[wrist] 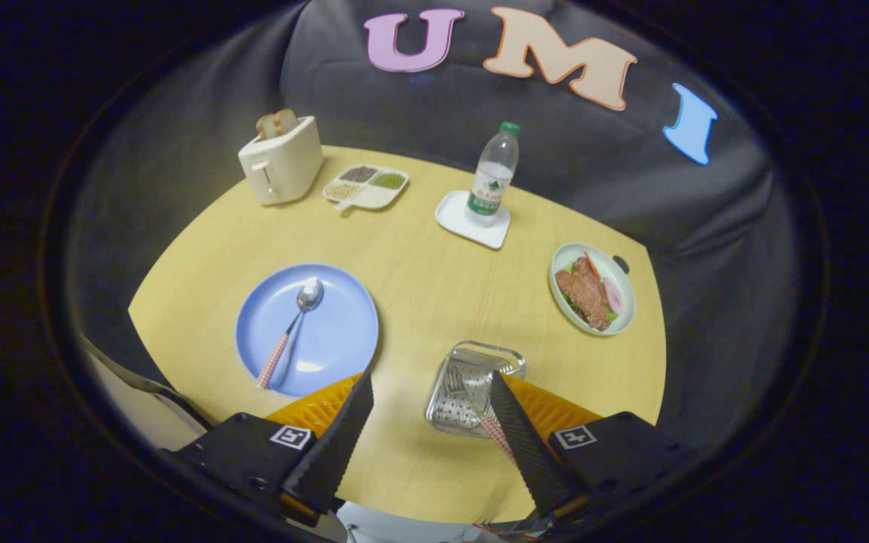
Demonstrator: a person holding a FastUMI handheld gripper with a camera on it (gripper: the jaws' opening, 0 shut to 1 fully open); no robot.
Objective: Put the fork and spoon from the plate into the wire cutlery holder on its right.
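Hand-held gripper [427,411], fingers spread wide and grasping nothing, hangs over the near edge of the desk [419,286]. Its ribbed black fingers [336,445] flank the gap, and the right one crosses the holder [472,385], a shiny wire basket with a perforated metal base. The fork [480,411] already lies in it, tines on the mesh, its checked red-and-white handle poking out toward the right finger. The spoon [295,324], polished bowl and the same checked handle, rests flat on the smooth blue plate [336,332], beyond the left finger.

My guess is the spoon is the hard one. Lying flat on a slick glazed surface, it may skid or pivot when pinched, and the thin handle offers little to grip. Swinging left, the right finger could catch the fork handle and tip the light holder.
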